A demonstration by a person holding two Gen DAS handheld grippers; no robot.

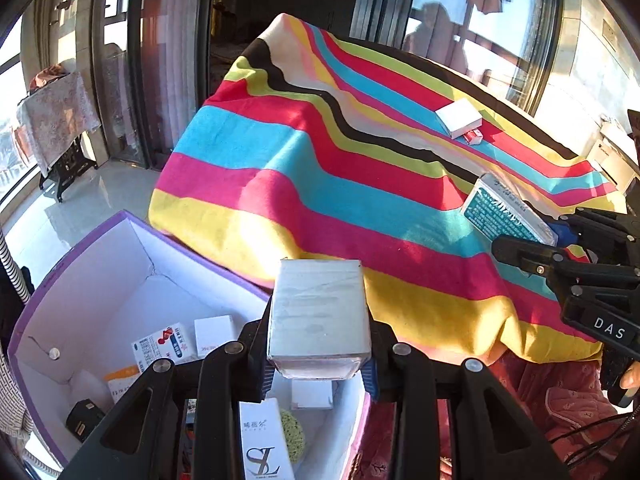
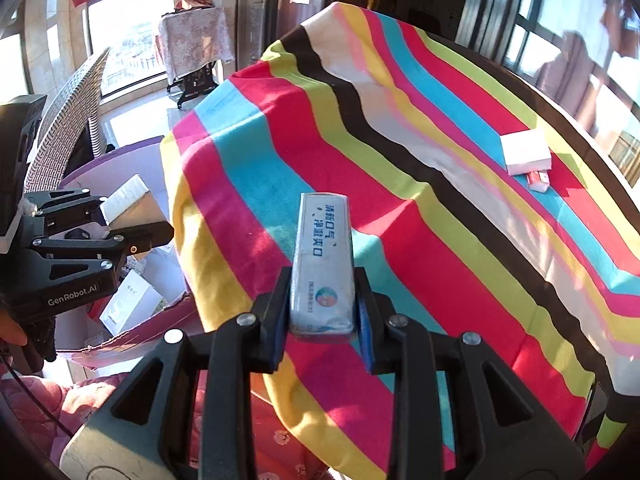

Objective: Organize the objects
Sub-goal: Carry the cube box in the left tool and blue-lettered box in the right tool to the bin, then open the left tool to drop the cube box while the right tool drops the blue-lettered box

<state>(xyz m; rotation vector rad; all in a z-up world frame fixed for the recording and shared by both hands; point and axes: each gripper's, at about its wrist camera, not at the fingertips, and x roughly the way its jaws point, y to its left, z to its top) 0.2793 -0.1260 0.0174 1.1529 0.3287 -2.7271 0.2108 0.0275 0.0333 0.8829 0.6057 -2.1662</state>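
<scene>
Left gripper (image 1: 320, 364) clamped on silver-grey carton (image 1: 319, 312), hanging over near corner of purple storage box (image 1: 80, 248), small packs already inside. Right gripper (image 2: 323, 320) clenched on teal-and-white toothpaste carton (image 2: 323, 264), pads on long side faces, held above near edge of striped cloth (image 2: 400, 200). White flat box (image 2: 525, 152) and small red pack (image 2: 538, 181) sit touching by cloth's far right edge. Cartons look light, stiff but crushable, film wrap likely slick. Best hold: across flat sides, mid-length, gentle squeeze.
</scene>
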